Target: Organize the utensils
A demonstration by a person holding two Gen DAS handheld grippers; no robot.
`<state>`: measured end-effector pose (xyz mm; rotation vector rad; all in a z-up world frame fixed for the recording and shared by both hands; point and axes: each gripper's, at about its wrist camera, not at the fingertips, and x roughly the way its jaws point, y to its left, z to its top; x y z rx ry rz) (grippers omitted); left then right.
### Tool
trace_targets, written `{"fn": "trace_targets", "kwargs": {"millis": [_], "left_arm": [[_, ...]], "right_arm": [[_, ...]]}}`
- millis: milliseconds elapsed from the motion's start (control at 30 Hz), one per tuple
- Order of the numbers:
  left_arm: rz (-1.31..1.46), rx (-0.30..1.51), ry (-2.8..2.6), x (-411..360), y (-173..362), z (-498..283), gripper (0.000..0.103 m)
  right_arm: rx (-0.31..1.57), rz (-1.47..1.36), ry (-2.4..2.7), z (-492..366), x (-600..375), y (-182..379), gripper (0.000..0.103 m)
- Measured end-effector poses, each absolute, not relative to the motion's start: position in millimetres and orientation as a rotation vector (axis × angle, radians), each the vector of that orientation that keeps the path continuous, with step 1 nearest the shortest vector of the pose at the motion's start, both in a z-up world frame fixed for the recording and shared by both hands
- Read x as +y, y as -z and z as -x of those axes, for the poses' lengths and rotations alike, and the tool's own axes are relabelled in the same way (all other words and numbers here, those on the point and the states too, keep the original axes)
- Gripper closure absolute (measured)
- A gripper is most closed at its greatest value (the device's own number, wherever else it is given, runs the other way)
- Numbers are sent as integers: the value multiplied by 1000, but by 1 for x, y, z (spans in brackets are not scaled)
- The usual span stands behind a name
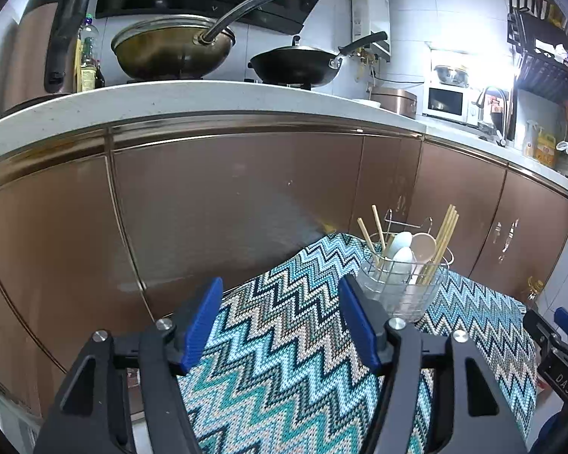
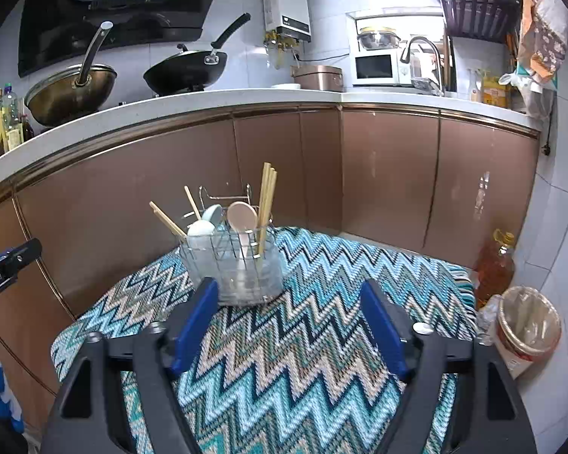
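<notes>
A wire utensil holder (image 1: 405, 283) (image 2: 233, 265) with clear cups stands at the far edge of a zigzag-patterned cloth (image 1: 284, 359) (image 2: 303, 359). Upright in it are wooden chopsticks (image 1: 445, 234) (image 2: 267, 193), pale blue spoons (image 1: 401, 249) (image 2: 204, 223) and a beige spoon (image 1: 423, 246) (image 2: 241, 215). My left gripper (image 1: 282, 291) is open over the cloth, left of and nearer than the holder, with nothing between its blue pads. Also open and empty, my right gripper (image 2: 287, 295) hangs just in front of the holder. Each gripper shows at the edge of the other's view.
Brown cabinet doors (image 2: 390, 174) rise right behind the cloth under a white counter (image 1: 208, 98) with two woks, a microwave and a tap. A bottle of oil (image 2: 494, 265) and a lined bin (image 2: 528, 325) stand on the floor to the right.
</notes>
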<state>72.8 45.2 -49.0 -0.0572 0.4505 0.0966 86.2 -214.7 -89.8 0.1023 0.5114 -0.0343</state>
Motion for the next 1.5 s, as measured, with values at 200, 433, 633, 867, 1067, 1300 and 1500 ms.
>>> {"fn": "trace_targets", "kwargs": {"millis": [200, 433, 633, 867, 1067, 1300, 1500], "left_arm": [[9, 440, -88, 41, 45, -55, 40], [32, 411, -95, 43, 39, -34, 39], [39, 375, -122, 46, 36, -20, 35], [69, 355, -125, 50, 35, -8, 34], [71, 334, -115, 49, 31, 3, 34], [70, 306, -96, 48, 22, 18, 34], [61, 286, -78, 45, 15, 31, 34]], "right_arm": [[512, -107, 52, -67, -219, 84, 9], [491, -80, 53, -43, -217, 71, 0], [498, -44, 53, -23, -210, 70, 0], [488, -5, 71, -3, -206, 69, 0], [446, 2, 99, 15, -209, 58, 0], [420, 5, 107, 29, -210, 50, 0], [392, 3, 122, 44, -215, 44, 0]]}}
